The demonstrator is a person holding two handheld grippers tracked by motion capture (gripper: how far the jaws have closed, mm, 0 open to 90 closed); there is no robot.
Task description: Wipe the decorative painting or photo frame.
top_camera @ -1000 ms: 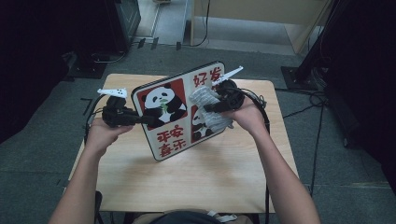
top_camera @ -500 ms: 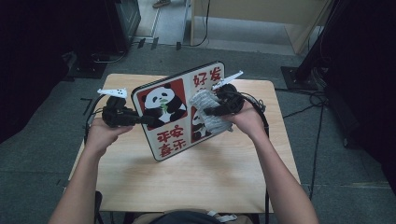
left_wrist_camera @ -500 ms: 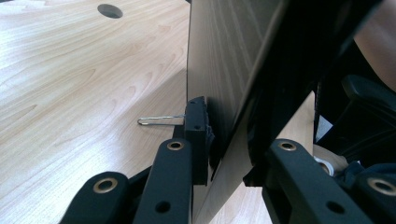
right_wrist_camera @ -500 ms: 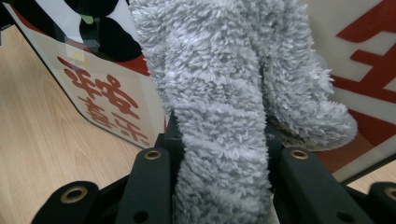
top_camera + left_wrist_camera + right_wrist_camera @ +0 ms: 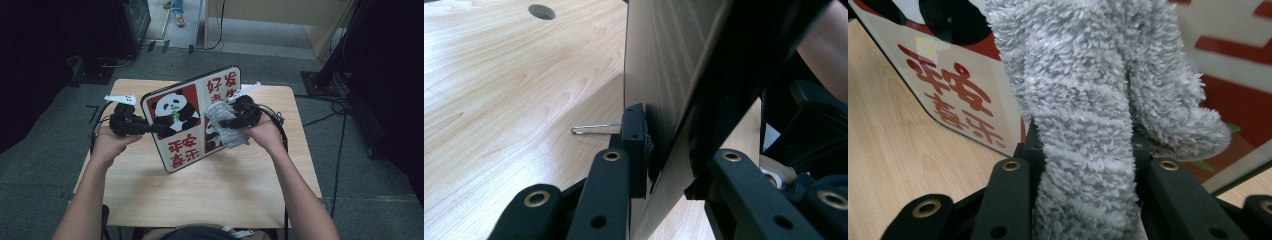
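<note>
A panda picture board (image 5: 187, 117) with red characters stands tilted on the wooden table (image 5: 210, 195). My left gripper (image 5: 150, 127) is shut on the board's left edge; in the left gripper view its jaws clamp the board's edge (image 5: 664, 100). My right gripper (image 5: 225, 122) is shut on a grey fluffy cloth (image 5: 225, 125) and presses it against the board's right half. The right gripper view has the cloth (image 5: 1083, 100) bunched between the jaws, with the board's face (image 5: 948, 95) right behind it.
A thin wire clip (image 5: 594, 129) lies on the table beside the board's back. A round cable hole (image 5: 542, 11) sits near the table's far edge. Dark equipment and cables (image 5: 345, 105) surround the table on the grey floor.
The cloth has slid a little down and to the left across the board's face with my right gripper. The left gripper and the board have stayed in place.
</note>
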